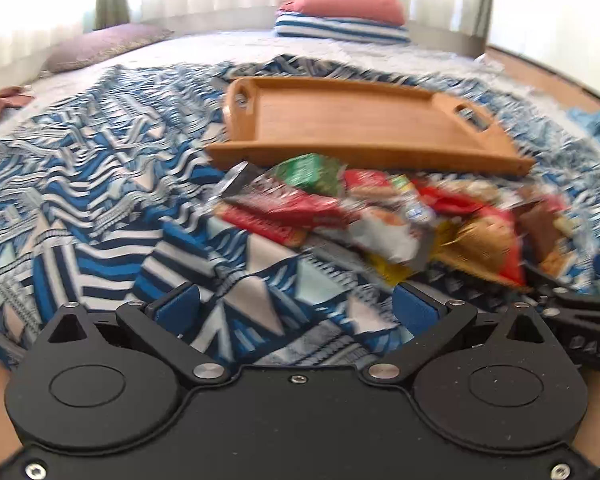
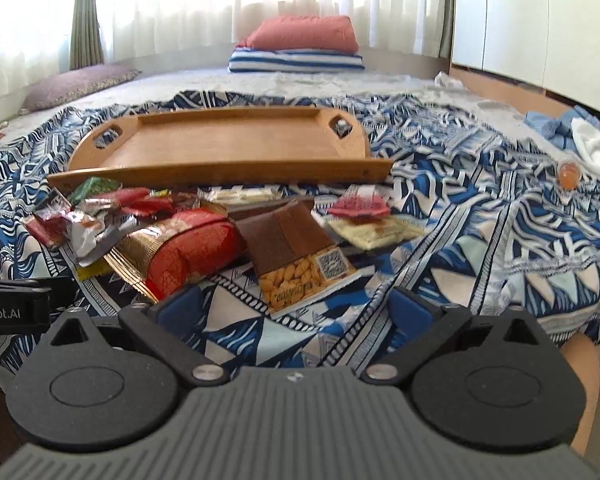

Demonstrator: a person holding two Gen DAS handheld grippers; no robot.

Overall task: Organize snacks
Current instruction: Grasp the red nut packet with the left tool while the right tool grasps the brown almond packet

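My left tool [image 1: 296,304] apart and empty, my right tool [image 2: 294,304] apart too, snacks [image 2: 204,236] heaped on the bed [image 2: 500,216], just before the empty tray [image 2: 220,148]

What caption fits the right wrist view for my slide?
Open right tongs hover over a patterned bedspread, facing a snack pile before an empty wooden tray.
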